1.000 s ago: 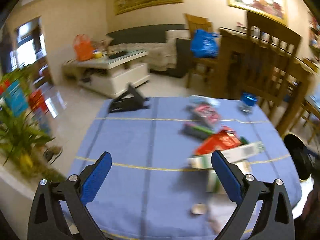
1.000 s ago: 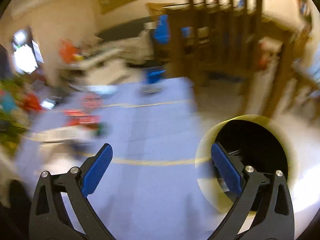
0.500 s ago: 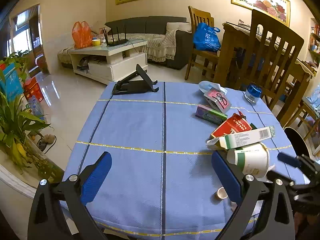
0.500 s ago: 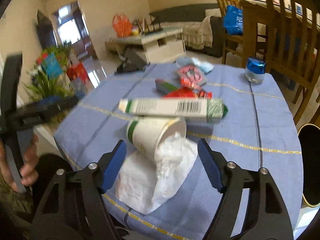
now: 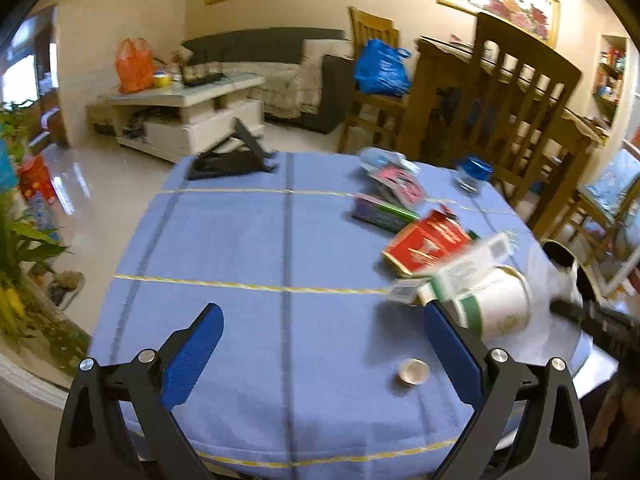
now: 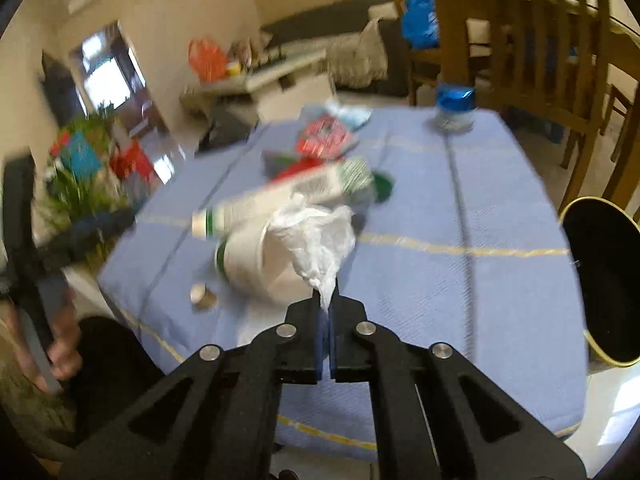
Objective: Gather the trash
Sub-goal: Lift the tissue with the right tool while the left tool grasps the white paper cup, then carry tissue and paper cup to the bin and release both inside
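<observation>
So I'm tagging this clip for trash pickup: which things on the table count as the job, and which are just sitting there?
Part of the job:
white tissue, pinched in the right gripper
paper cup
long white box
red carton
black bin

Just lying about:
black folding stand
blue-lidded jar

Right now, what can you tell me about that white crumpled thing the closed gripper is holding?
The white tissue looks like thin, crumpled paper or plastic film, slightly translucent. It bunches wide at the top and tapers to a twisted tail, which the right gripper pinches shut. It lifts in front of the tipped paper cup, above the blue tablecloth; whether it touches the cup's mouth is unclear.
</observation>
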A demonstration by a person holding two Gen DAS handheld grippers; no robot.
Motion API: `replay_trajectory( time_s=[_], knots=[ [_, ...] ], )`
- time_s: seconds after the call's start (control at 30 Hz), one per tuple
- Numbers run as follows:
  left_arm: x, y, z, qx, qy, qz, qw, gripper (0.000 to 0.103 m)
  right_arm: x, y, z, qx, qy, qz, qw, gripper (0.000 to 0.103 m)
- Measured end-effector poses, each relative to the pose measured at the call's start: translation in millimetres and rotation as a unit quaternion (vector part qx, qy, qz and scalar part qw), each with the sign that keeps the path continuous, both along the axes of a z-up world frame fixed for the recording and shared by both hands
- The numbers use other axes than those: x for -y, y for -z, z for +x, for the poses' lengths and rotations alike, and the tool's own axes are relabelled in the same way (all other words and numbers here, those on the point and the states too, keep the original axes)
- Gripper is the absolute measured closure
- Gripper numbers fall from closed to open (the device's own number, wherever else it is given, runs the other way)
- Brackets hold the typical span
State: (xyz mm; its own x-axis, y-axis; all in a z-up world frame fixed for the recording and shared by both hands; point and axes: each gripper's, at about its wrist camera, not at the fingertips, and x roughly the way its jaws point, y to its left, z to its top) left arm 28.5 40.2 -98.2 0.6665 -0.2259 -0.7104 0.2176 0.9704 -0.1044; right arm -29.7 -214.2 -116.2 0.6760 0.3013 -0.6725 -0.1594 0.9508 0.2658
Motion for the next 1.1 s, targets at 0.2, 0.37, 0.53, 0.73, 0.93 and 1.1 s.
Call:
replay_trajectory(
  time_s=[0.2, 0.37, 0.53, 0.73, 0.93, 1.1],
  knots=[
    [45, 12, -10, -0.020, 0.042, 0.010, 0.9989, 0.007, 28, 2, 0, 0.001, 0.024, 0.000, 1.000, 0.101],
    [80, 16, -22, -0.039, 0.057, -0.013, 0.9976, 0.007, 56, 2, -5, 0.011, 0.047, 0.021, 0.999, 0.101],
    [117, 18, -19, -0.041, 0.065, -0.010, 0.9970, 0.007, 96, -15, -9, 0.048, 0.081, 0.048, 0.994, 0.101],
    [146, 36, 1, -0.070, 0.053, 0.010, 0.9961, 0.007, 115, 6, -10, 0.041, 0.081, 0.067, 0.994, 0.101],
    [151, 44, 6, -0.090, 0.057, 0.014, 0.9942, 0.034, 122, 12, -8, 0.044, 0.078, 0.081, 0.993, 0.101],
    [147, 23, -6, -0.072, 0.076, -0.016, 0.9943, 0.034, 123, 12, -10, 0.048, 0.077, 0.088, 0.992, 0.101]
  ],
)
